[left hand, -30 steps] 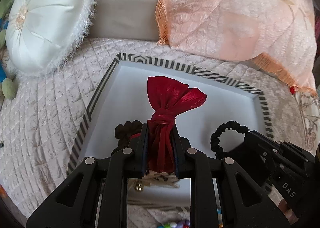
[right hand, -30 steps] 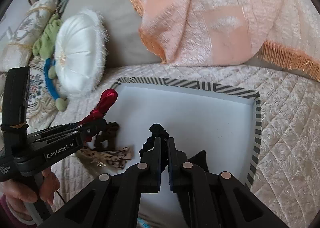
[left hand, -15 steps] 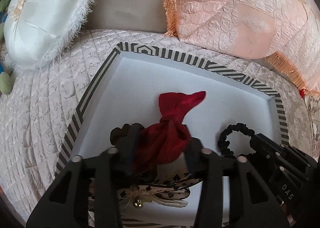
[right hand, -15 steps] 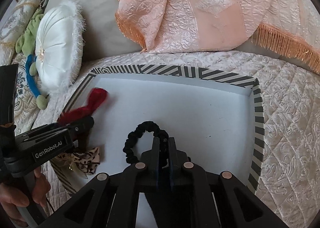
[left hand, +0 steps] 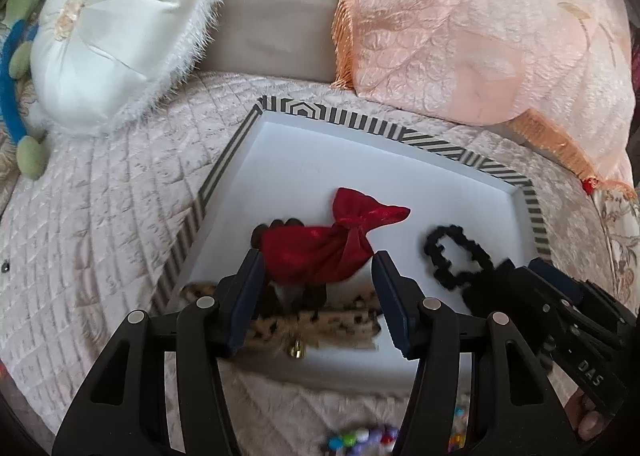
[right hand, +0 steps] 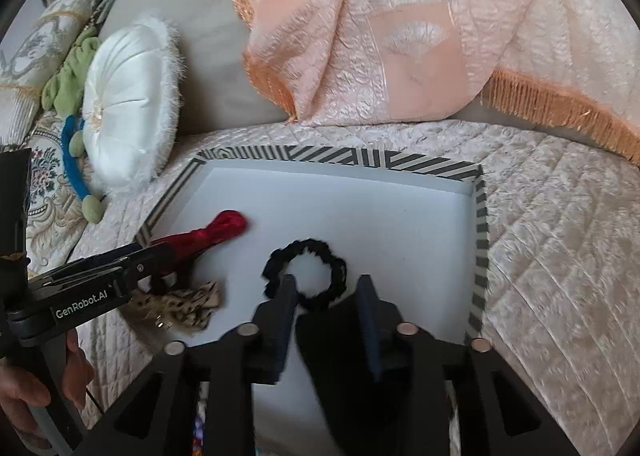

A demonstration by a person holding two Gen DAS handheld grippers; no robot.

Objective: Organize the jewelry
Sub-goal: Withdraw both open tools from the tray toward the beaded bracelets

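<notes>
- Left gripper (left hand: 318, 270): jaws apart, red bow (left hand: 320, 252) lying loose between them on the tray (left hand: 360, 124) floor, toward 9 o'clock.
- Black scrunchie (right hand: 306, 274): mid-tray, at 3 o'clock of the bow.
- Right gripper (right hand: 326, 290): jaws apart around the scrunchie's near edge.

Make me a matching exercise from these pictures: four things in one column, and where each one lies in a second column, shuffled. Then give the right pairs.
Things
1. red bow
2. black scrunchie
3. leopard-print bow
4. white round cushion

Places
A. on the quilt outside the tray, past its far left corner
B. at the tray's near left edge, a small bell hanging from it
C. on the tray floor, just ahead of the open right gripper
D. on the tray between the fingers of the open left gripper

Pairs: 1-D, 2-C, 3-B, 4-A
</notes>
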